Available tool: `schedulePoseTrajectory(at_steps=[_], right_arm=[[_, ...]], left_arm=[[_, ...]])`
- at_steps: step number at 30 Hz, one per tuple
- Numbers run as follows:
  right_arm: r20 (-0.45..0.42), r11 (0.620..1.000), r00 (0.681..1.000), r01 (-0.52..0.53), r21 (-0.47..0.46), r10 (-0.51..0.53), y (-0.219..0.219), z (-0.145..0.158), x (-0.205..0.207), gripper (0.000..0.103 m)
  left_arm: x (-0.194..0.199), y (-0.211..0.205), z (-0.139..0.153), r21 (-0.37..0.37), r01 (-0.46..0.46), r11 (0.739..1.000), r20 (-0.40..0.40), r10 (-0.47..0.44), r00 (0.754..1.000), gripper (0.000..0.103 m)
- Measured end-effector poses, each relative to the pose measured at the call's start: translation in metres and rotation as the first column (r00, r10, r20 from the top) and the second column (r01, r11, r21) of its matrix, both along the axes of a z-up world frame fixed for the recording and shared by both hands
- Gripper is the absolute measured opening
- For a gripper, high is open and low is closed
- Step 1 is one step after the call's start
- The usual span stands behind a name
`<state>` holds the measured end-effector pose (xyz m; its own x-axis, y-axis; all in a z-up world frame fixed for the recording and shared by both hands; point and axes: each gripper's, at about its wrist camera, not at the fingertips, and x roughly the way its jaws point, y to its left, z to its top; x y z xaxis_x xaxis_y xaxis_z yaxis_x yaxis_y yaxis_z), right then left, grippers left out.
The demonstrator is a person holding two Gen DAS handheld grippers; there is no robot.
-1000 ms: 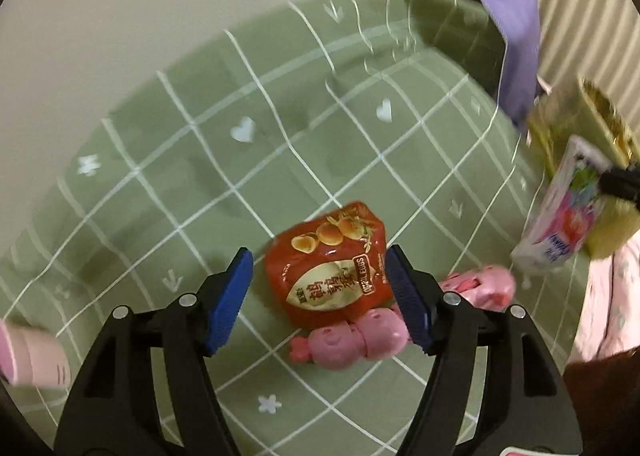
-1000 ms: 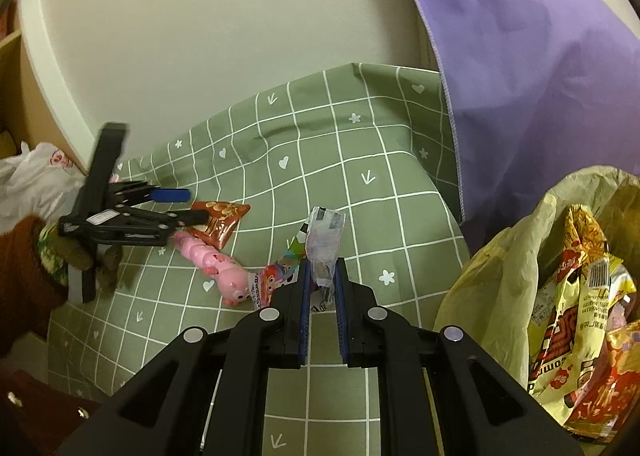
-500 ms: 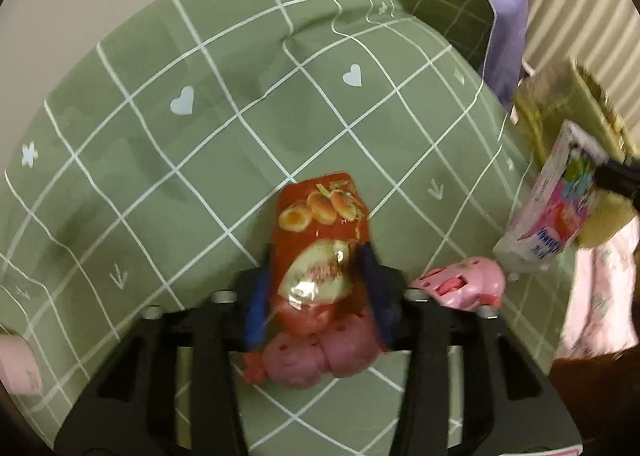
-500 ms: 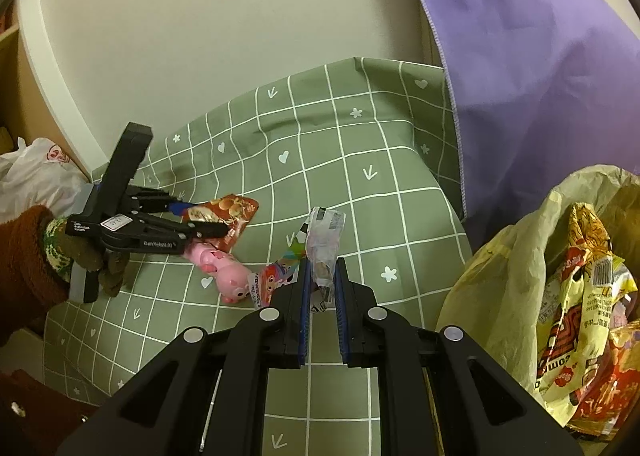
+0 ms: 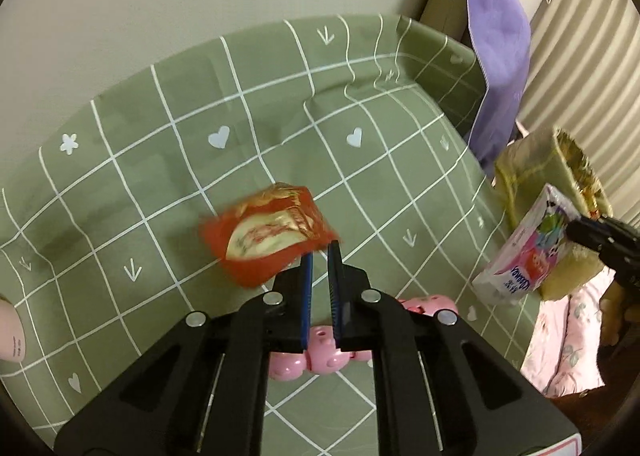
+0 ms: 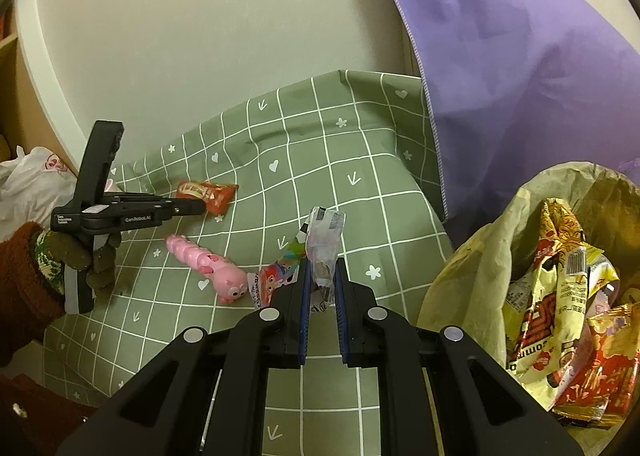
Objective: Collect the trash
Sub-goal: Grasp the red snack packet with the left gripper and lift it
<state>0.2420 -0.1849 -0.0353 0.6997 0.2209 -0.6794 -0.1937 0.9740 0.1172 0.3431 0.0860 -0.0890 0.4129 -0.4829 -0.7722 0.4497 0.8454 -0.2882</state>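
While your left gripper pinches the red snack packet, your right gripper clamps a crumpled wrapper.

The green checked cloth on the worktop lies bare across its far half, up to the wall, so a claw could pass freely there. Nearer, a pink toy lies across the middle, between the left claw and the right claw. A purple cloth hangs over the right far corner and closes that side. Below it the open trash bag, stuffed with wrappers, blocks the right edge. At the left edge a white plastic bag and a gloved hand crowd the way.
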Motion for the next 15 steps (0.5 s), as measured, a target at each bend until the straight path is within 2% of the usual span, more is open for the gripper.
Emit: schedulePoseTrajectory(at_steps=[4, 7, 9, 10, 11, 13, 15], right_arm=[[0.004, 1.0, 1.0, 0.01, 0.008, -0.01, -0.005, 0.001, -0.004, 0.013], [0.004, 1.0, 1.0, 0.017, 0.015, -0.017, -0.008, 0.001, -0.006, 0.013], [0.004, 1.0, 1.0, 0.02, 0.022, -0.02, -0.009, 0.0, -0.006, 0.013], [0.005, 0.999, 1.0, 0.021, 0.026, -0.021, -0.011, -0.001, -0.008, 0.013], [0.004, 0.999, 1.0, 0.021, 0.028, -0.021, -0.011, -0.002, -0.008, 0.013], [0.0, 0.999, 1.0, 0.022, 0.032, -0.022, -0.012, -0.003, -0.008, 0.013], [-0.004, 0.999, 1.0, 0.018, 0.035, -0.018, -0.012, -0.005, -0.007, 0.013]], left_arm=[[-0.002, 0.003, 0.004, -0.012, -0.015, 1.0, -0.003, 0.015, 1.0, 0.006], [-0.008, 0.006, 0.004, -0.06, -0.001, 0.998, -0.033, -0.001, 0.999, 0.007], [-0.01, 0.005, 0.003, -0.089, 0.025, 0.996, -0.053, -0.03, 0.998, 0.024], [-0.014, 0.007, 0.004, -0.097, 0.035, 0.995, -0.045, -0.04, 0.998, 0.041], [-0.019, 0.009, 0.007, -0.097, 0.044, 0.994, -0.025, -0.046, 0.999, 0.05], [-0.023, 0.011, 0.011, -0.078, 0.062, 0.995, 0.018, -0.061, 0.998, 0.052], [-0.018, 0.01, 0.011, -0.015, 0.066, 0.998, 0.057, -0.065, 0.996, 0.059]])
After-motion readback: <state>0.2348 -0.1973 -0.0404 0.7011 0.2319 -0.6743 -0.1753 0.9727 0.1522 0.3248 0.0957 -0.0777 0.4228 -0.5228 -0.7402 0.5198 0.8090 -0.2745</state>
